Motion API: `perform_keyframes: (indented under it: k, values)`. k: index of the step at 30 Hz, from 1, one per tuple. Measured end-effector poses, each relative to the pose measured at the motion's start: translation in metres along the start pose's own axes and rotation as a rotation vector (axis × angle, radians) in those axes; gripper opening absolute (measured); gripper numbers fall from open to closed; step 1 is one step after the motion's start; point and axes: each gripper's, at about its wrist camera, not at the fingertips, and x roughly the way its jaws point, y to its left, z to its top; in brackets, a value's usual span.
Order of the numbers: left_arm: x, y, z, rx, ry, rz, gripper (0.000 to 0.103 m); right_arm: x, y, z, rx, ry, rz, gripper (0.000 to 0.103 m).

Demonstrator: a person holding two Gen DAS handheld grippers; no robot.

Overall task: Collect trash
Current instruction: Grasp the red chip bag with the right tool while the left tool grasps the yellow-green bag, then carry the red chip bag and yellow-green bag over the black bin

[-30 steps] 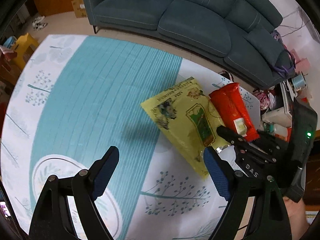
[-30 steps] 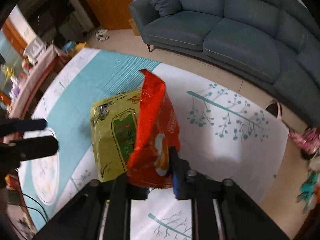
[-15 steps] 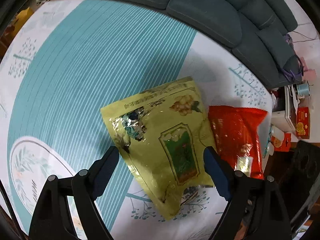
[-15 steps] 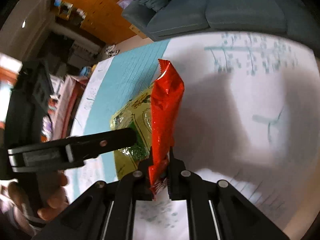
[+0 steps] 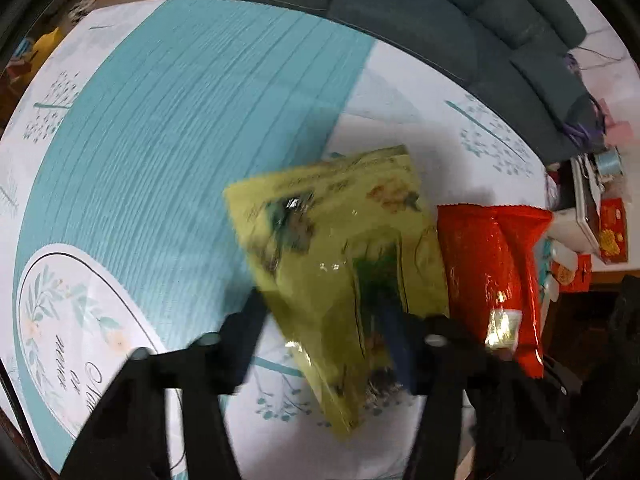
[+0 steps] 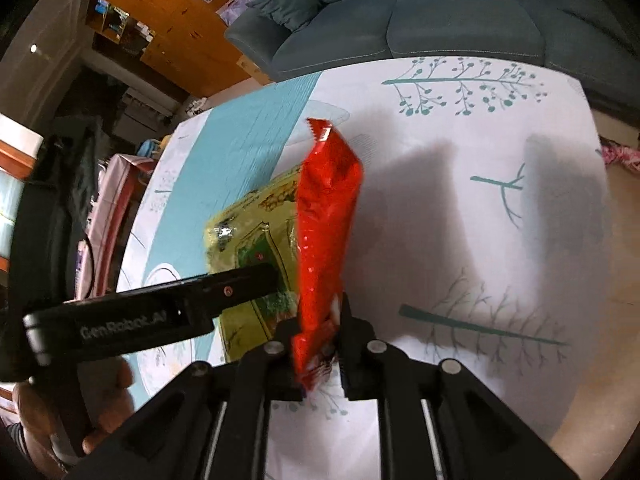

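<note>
Left wrist view: left gripper [image 5: 320, 344] jaws closing around the yellow packet [image 5: 340, 248]; right gripper [image 6: 318, 356] pinches the red wrapper [image 6: 324, 220]. Next, lift the packet off the surface [image 5: 180, 100].

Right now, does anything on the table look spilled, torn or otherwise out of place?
Nothing spilled or visibly torn. The crinkled red foil snack bag stands on edge, pinched in the right gripper. The left gripper is closing over the flat yellow-green plastic packet lying on the teal-and-white tablecloth. That view is blurred.
</note>
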Motion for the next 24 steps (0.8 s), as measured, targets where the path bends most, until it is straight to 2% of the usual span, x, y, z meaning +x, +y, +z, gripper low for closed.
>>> perform_keyframes:
  k: [2, 3, 5, 13, 14, 15, 17, 19, 24]
  values:
    - [0.001, -0.002, -0.003, -0.003, 0.006, -0.027, 0.016, -0.001, 0.003, 0.001, -0.013, -0.005, -0.037, 0.018]
    - [0.0, -0.002, -0.005, -0.004, 0.001, -0.031, 0.012, -0.002, 0.004, 0.0, -0.021, -0.005, -0.051, 0.023]
    - [-0.005, -0.002, -0.004, 0.0, -0.015, -0.035, 0.008, -0.002, 0.007, 0.0, -0.03, 0.0, -0.07, 0.025]
    - [-0.042, 0.01, -0.024, 0.048, -0.079, -0.022, 0.005, -0.017, 0.024, -0.018, -0.123, -0.036, -0.112, 0.024]
    - [-0.048, 0.01, -0.028, 0.06, -0.091, -0.012, 0.004, -0.021, 0.029, -0.023, -0.143, -0.046, -0.126, 0.022]
    - [-0.056, 0.012, -0.035, 0.075, -0.106, 0.0, 0.004, -0.022, 0.034, -0.027, -0.165, -0.053, -0.14, 0.014]
    - [-0.07, 0.022, -0.044, 0.091, -0.126, 0.012, 0.004, -0.026, 0.043, -0.037, -0.192, -0.05, -0.15, 0.008]
    - [-0.082, 0.033, -0.056, 0.097, -0.138, 0.013, 0.004, -0.032, 0.053, -0.048, -0.211, -0.058, -0.149, 0.004]
    - [-0.12, 0.069, -0.097, 0.094, -0.16, 0.005, 0.004, -0.046, 0.083, -0.082, -0.258, -0.071, -0.141, 0.003]
